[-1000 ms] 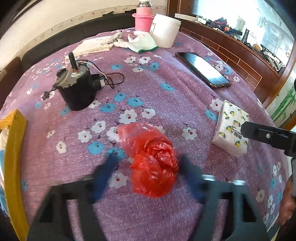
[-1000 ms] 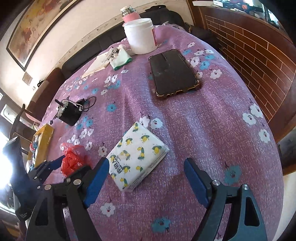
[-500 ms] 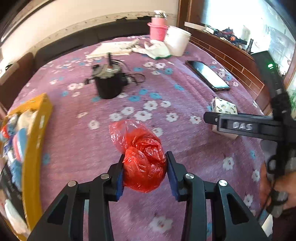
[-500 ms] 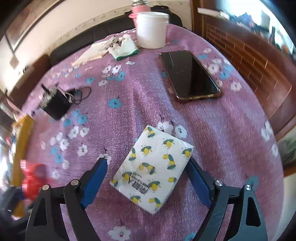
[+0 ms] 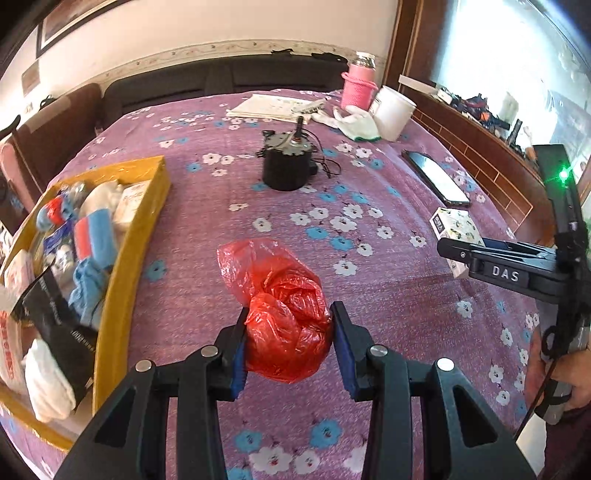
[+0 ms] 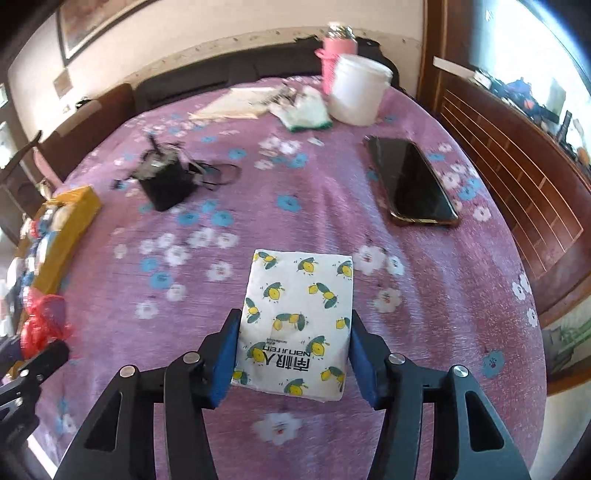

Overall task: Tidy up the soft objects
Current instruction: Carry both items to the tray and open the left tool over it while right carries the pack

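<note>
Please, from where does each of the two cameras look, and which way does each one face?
Left wrist: sits on the left gripper, faces down-forward at the held red bag and yellow box; a hand shows at right.
Right wrist: sits on the right gripper, faces down-forward at the clamped tissue pack.
Shared: phone, black motor.

1. Lived-in home, likely a sitting or dining room.
2. Tabletop [image 5: 369, 295] draped in purple floral cloth.
3. Dark sofa [image 5: 221, 85] along the wall, under a framed picture [image 6: 96, 22].
4. Everyday clutter: pink flask [image 5: 357, 86], white tub [image 5: 391, 114], phone [image 6: 412, 184], papers [image 5: 273, 107], work glove [image 5: 354, 120].
5. Yellow box [image 5: 147, 221] of household odds and ends.
6. Wooden panelled sideboard [image 6: 517, 177] by a bright window.
</note>
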A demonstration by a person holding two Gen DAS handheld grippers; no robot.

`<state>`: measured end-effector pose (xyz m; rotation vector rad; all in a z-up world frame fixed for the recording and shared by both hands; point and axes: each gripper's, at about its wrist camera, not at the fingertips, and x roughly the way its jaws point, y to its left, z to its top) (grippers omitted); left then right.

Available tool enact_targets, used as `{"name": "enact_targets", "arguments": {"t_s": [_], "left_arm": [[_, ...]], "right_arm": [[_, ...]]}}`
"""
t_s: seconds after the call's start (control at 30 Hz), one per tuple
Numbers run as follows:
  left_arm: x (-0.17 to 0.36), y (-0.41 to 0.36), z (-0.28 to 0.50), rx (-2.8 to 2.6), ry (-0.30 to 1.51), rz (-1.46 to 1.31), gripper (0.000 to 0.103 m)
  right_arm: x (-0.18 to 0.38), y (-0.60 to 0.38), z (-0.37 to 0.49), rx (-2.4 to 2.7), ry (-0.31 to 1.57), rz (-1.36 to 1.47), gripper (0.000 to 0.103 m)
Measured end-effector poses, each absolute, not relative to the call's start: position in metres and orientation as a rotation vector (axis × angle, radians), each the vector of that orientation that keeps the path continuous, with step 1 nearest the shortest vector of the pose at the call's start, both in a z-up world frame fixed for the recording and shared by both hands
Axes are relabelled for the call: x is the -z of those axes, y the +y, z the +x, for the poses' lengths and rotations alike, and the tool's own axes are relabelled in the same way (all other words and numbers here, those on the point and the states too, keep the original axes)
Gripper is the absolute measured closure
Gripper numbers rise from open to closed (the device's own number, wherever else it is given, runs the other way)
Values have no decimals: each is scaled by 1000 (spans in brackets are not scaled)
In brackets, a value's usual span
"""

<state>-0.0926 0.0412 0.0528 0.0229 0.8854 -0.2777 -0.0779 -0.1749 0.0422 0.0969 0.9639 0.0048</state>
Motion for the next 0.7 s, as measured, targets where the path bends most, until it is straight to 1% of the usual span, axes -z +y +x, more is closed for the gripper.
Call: {"name": "enact_targets", "arguments": {"t_s": [0.2, 0.7], "left_arm": [[-58, 59, -98, 267, 870, -19, 65], [-69, 79, -110, 272, 843, -70, 65]], "right_arm": [[-56, -146, -86, -67, 936, 73, 45], [-60, -101, -92, -179, 946, 60, 45]]}}
